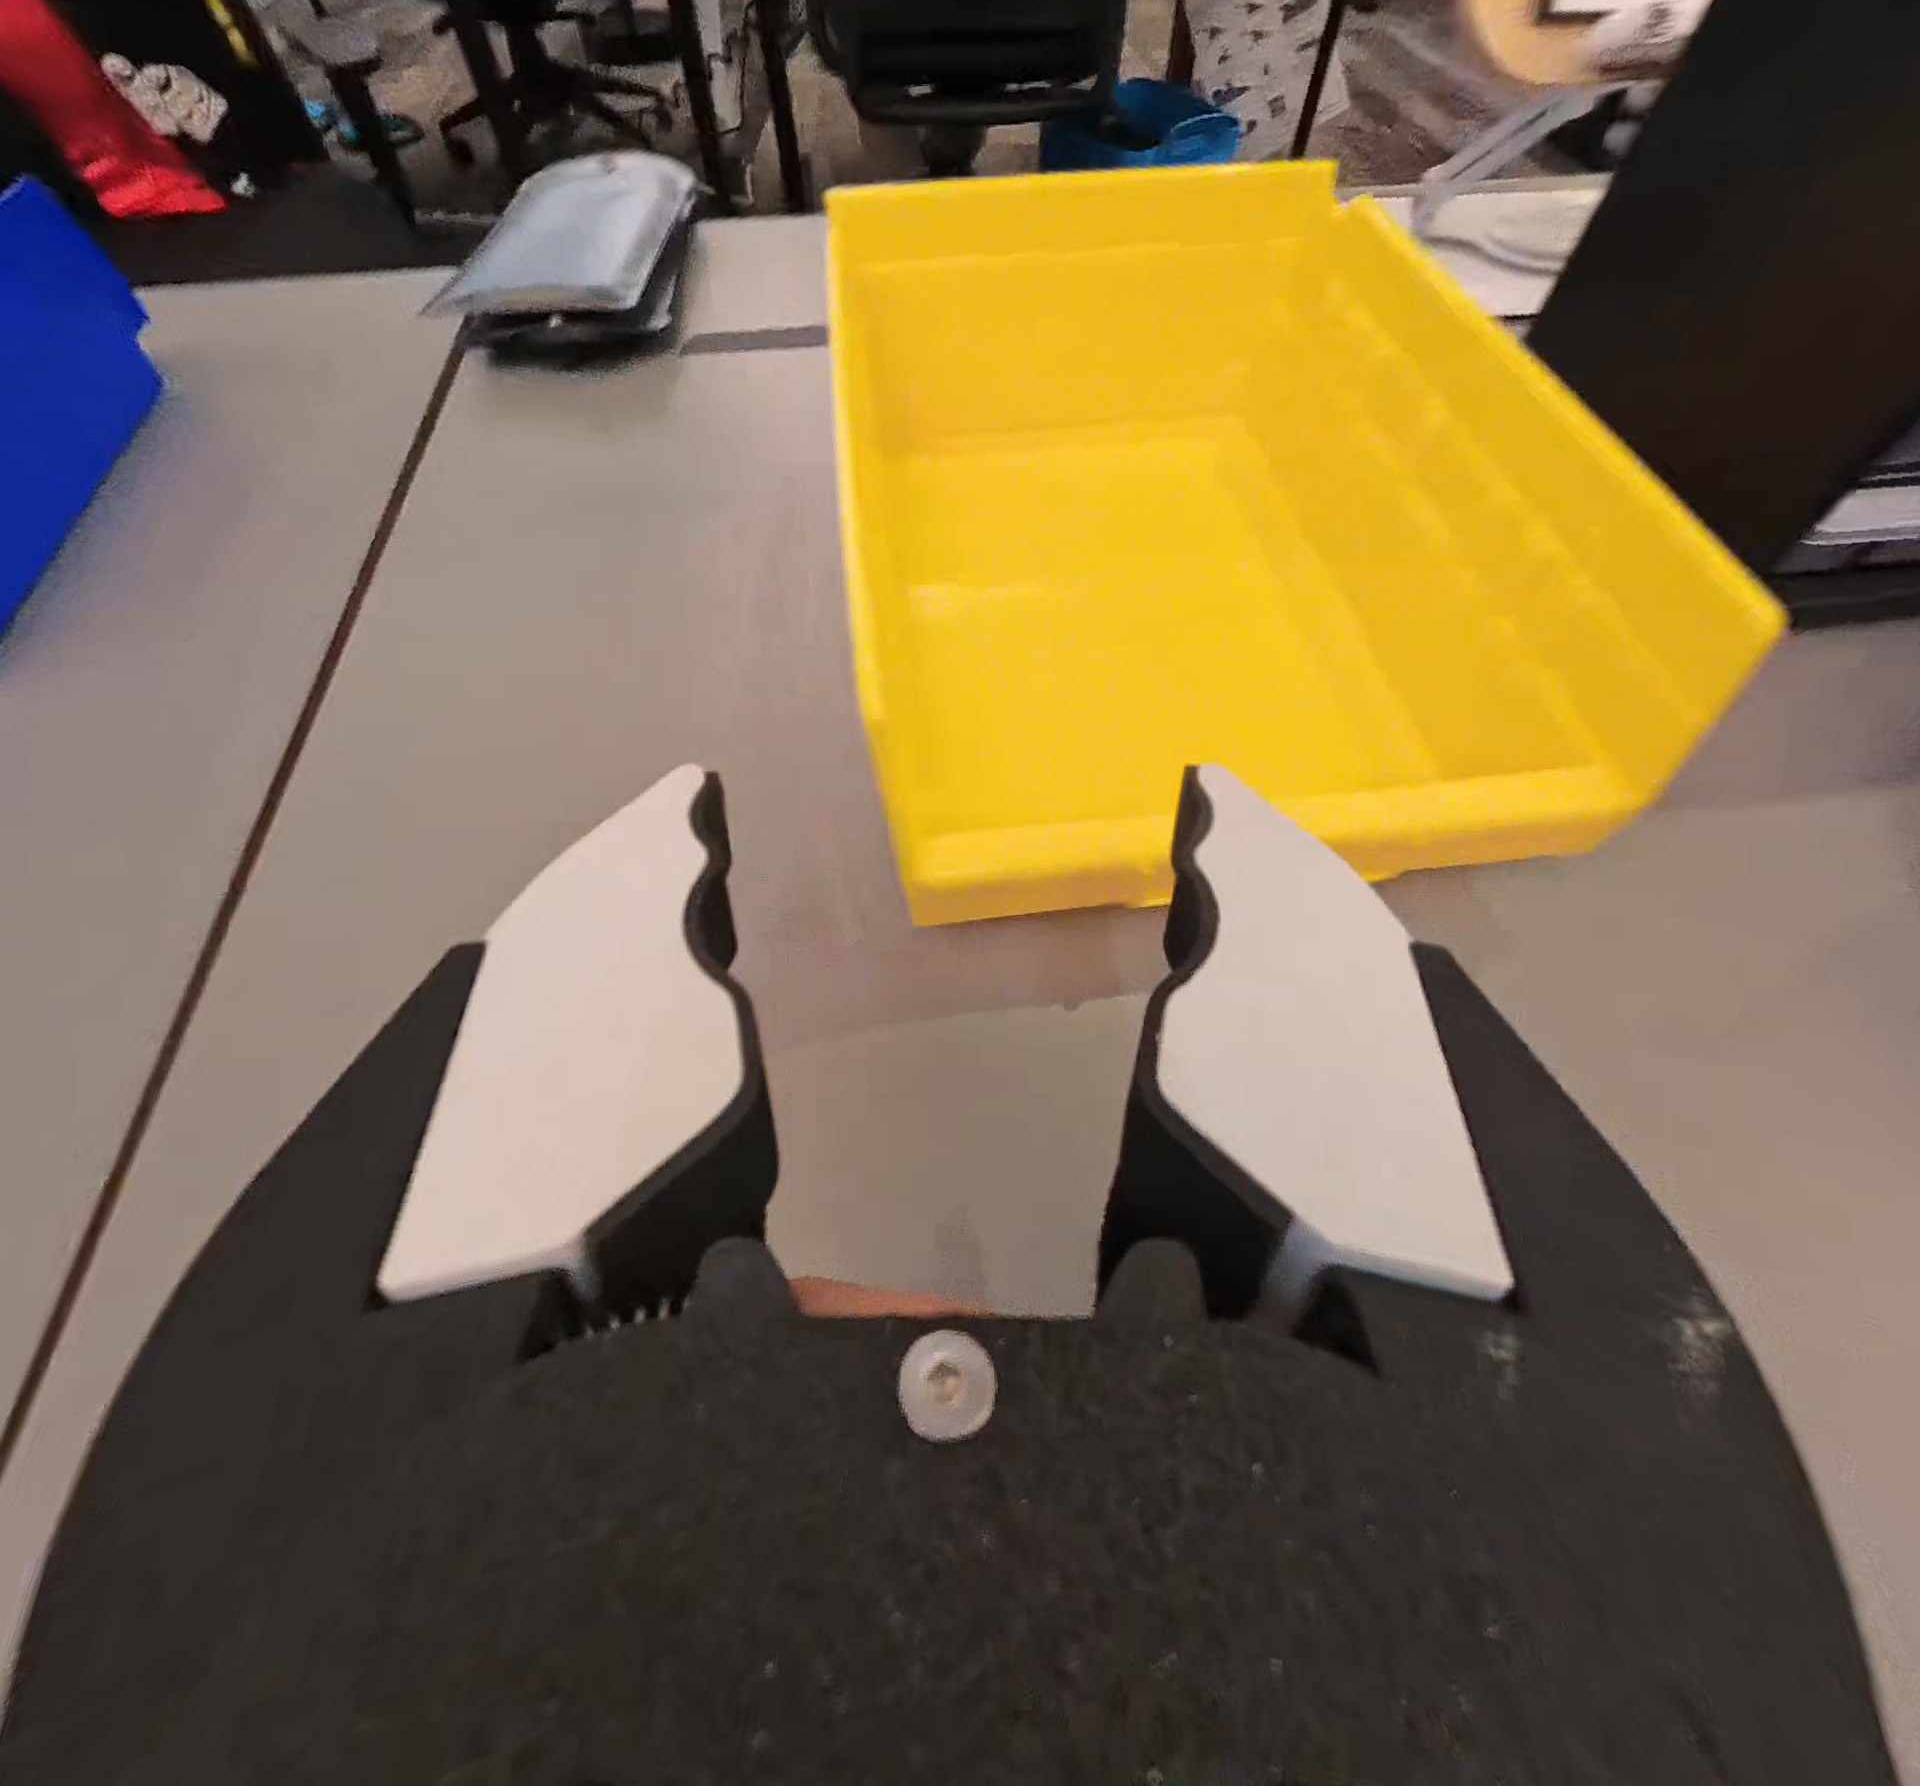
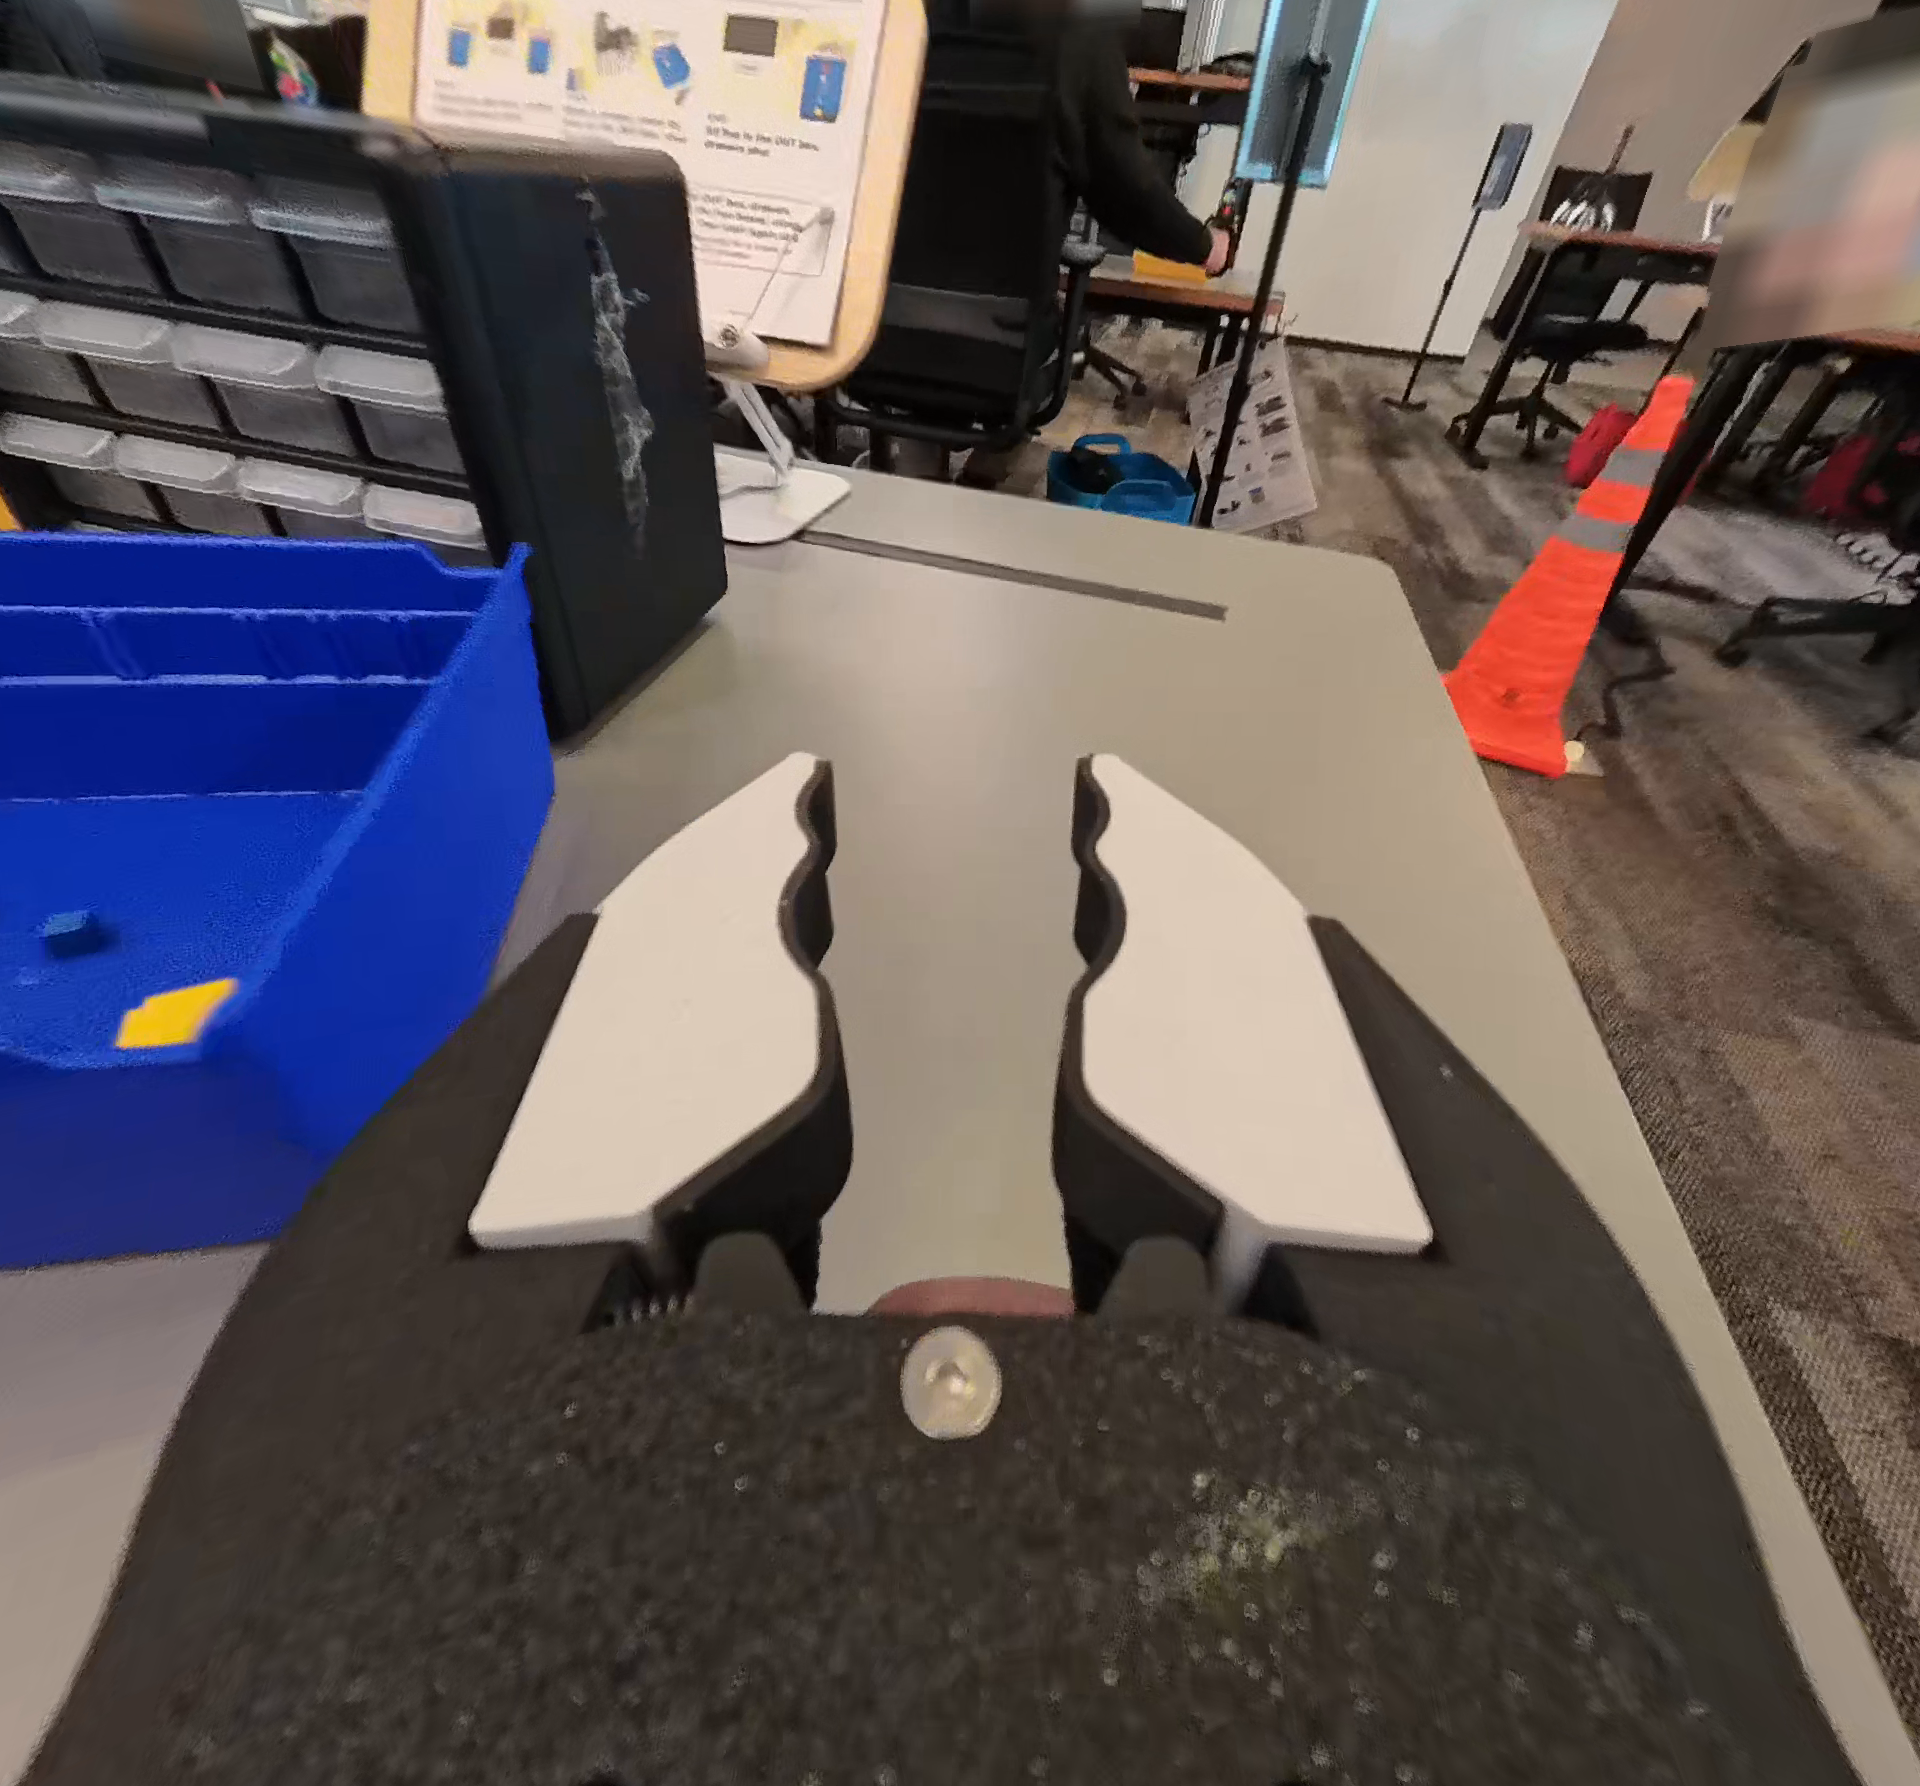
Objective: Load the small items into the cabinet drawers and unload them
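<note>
Left gripper (image 1: 951,801): jaws spread wide, nothing between them, hanging over the bare grey table (image 1: 582,656) without touching it. White fingers (image 1: 582,1040) with black wavy inner pads. Its right fingertip overlaps, in view, the near lip of the yellow bin (image 1: 1195,531); whether it touches that lip cannot be told.

Yellow bin: open-topped, low front lip toward the gripper, ribbed side walls. Interior shows only yellow plastic. Beyond the bin's far-left corner, a grey pouch (image 1: 577,256) lies on top of a dark flat object at the table's far edge. Well to the left of the bin, a blue bin (image 1: 62,386) shows only as a corner at the frame edge. To the bin's right, a tall black panel (image 1: 1756,261), close beside its far-right corner.

Right gripper (image 2: 954,780): jaws apart, a moderate gap, holding nothing, above bare table (image 2: 1039,676).

Blue bin (image 2: 260,801) sits just left of this gripper. It has divider slots toward the back. On its floor: one small blue block (image 2: 73,931) and one small yellow piece (image 2: 171,1012) nearer the front lip, apart from each other.

Behind the blue bin stands the black drawer cabinet (image 2: 582,386), its rows of small clear-fronted drawers (image 2: 239,386) all pushed in; contents too blurred to make out. A white lamp base (image 2: 779,500) rests on the table just beyond the cabinet's right side, with an illustrated poster board (image 2: 665,74) behind it. An orange traffic cone (image 2: 1569,593) stands on the carpet off the table's right edge.
</note>
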Tool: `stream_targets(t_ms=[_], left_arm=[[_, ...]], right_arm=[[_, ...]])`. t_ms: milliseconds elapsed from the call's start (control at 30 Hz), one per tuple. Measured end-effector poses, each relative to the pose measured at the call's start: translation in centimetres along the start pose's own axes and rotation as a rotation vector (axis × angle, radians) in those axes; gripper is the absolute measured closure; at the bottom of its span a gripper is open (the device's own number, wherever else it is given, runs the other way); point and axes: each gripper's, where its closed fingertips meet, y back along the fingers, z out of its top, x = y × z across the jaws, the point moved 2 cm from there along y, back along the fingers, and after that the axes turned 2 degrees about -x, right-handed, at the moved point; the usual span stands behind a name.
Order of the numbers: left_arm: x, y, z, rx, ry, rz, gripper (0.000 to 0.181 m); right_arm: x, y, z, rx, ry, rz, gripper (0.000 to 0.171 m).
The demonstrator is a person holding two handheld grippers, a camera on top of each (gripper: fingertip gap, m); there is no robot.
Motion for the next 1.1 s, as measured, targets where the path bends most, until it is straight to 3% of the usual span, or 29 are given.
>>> stream_targets(t_ms=[167, 300, 367, 467, 600, 800, 900, 967, 1100], left_arm=[[1.5, -4.6, -1.3, 0.059, 0.164, -0.066, 0.103], [1.4, -8.2, -2.1, 0.153, 0.171, -0.080, 0.118], [0.7, -8.9, -2.0, 0.155, 0.135, -0.094, 0.149], [0.8, -8.6, -2.0, 0.136, 0.167, -0.040, 0.169], [-0.3, -4.9, -3.5, 0.142, 0.158, 0.038, 0.176], [-3.5, 5.7, -7.5, 0.146, 0.150, 0.165, 0.177], [-4.4, 10.0, -9.2, 0.131, 0.170, 0.219, 0.177], [-4.6, 11.8, -9.9, 0.124, 0.191, 0.243, 0.177], [-5.0, 13.0, -10.3, 0.129, 0.177, 0.272, 0.177]], right_arm=[[5.1, 1.7, 4.8, -0.065, -0.027, 0.050, 0.127], [13.7, 3.9, 7.6, -0.085, -0.061, 0.220, 0.123], [20.0, 4.3, 7.9, -0.036, -0.086, 0.354, 0.115], [31.0, 4.6, 8.0, 0.064, -0.105, 0.603, 0.112], [43.4, 4.7, 7.8, 0.132, -0.135, 0.769, 0.111], [54.6, 0.2, 4.9, 0.290, -0.157, 0.668, 0.115], [56.5, -3.1, 2.8, 0.325, -0.106, 0.528, 0.122], [56.7, -4.5, 2.0, 0.295, -0.047, 0.450, 0.148], [57.5, -4.6, 1.7, 0.294, 0.072, 0.396, 0.154]])
